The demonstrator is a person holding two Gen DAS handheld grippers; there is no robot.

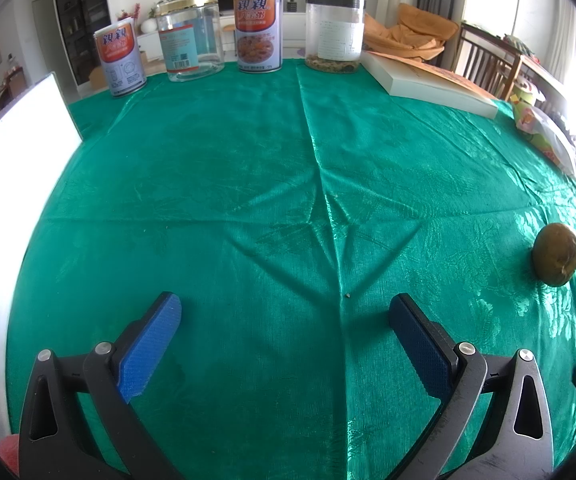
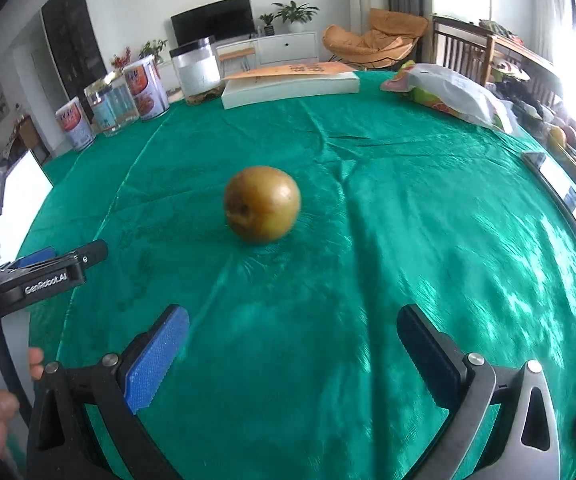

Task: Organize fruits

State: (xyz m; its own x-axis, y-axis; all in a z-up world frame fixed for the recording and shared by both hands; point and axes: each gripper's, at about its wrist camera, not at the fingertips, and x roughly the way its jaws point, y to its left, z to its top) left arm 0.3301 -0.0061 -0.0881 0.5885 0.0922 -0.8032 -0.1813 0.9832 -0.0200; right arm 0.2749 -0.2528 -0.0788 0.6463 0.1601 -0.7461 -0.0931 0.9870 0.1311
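The table carries a green cloth with creases running across its middle. In the left wrist view, a white panel stands at the left edge, and the far edge holds, left to right, a labelled can, a clear jar with a gold lid, a second labelled can, a clear jar with a dark lid and a flat white box. The left gripper hangs over bare cloth with its blue-padded jaws spread wide and nothing between them. A brown-green pear lies on the cloth well to its right, near the table edge. In the right wrist view, the same pear lies on the cloth ahead of the right gripper, roughly in line with the gap between its fingers but apart from them. The right gripper jaws are also spread wide and hold nothing. A plastic bag of produce lies at the far right edge.
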